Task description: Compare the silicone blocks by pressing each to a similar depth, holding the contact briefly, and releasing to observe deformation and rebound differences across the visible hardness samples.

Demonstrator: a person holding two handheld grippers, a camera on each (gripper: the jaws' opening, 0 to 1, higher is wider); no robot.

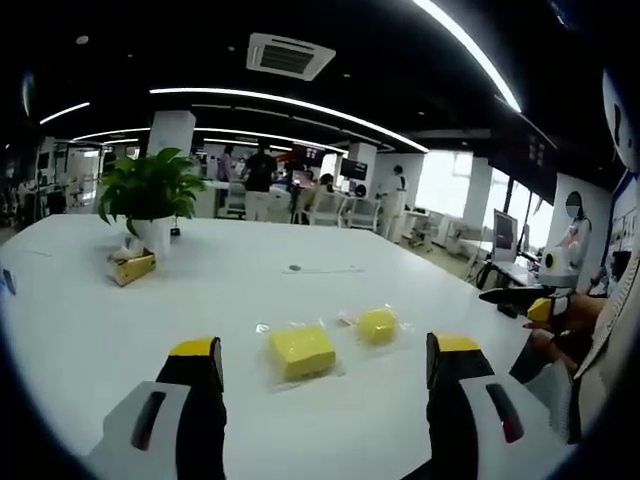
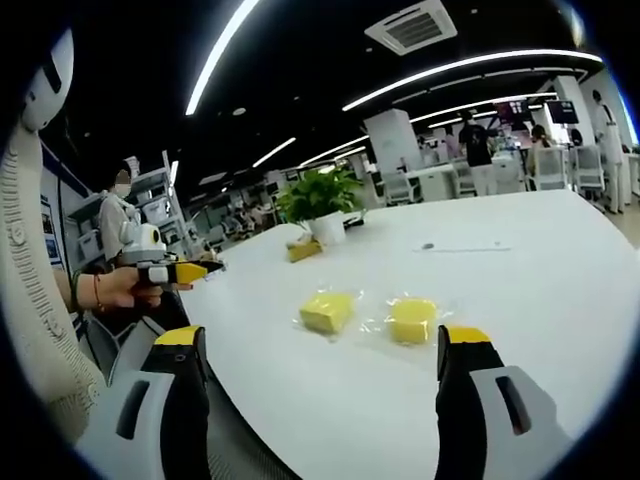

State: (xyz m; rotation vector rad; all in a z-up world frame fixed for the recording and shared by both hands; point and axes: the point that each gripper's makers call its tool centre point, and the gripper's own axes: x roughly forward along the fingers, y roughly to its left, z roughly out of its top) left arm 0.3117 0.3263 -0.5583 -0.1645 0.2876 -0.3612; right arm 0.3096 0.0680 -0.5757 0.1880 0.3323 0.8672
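Both views low over table (image 1: 300, 300), facing blocks (image 1: 301, 351), opposite angles

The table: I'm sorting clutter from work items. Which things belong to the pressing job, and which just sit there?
Job:
square yellow block
round yellow block
left gripper, open
right gripper, open

Lying about:
potted plant
yellow box by the pot

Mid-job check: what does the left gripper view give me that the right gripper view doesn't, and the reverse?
Left gripper view: the right tongs coming in at the right edge, with a monitor behind. Right gripper view: the left tongs at the left edge, with shelving behind. Shared: the white table, the squarer block and the rounder block, both yellow, wrapped and untouched, and the potted plant.
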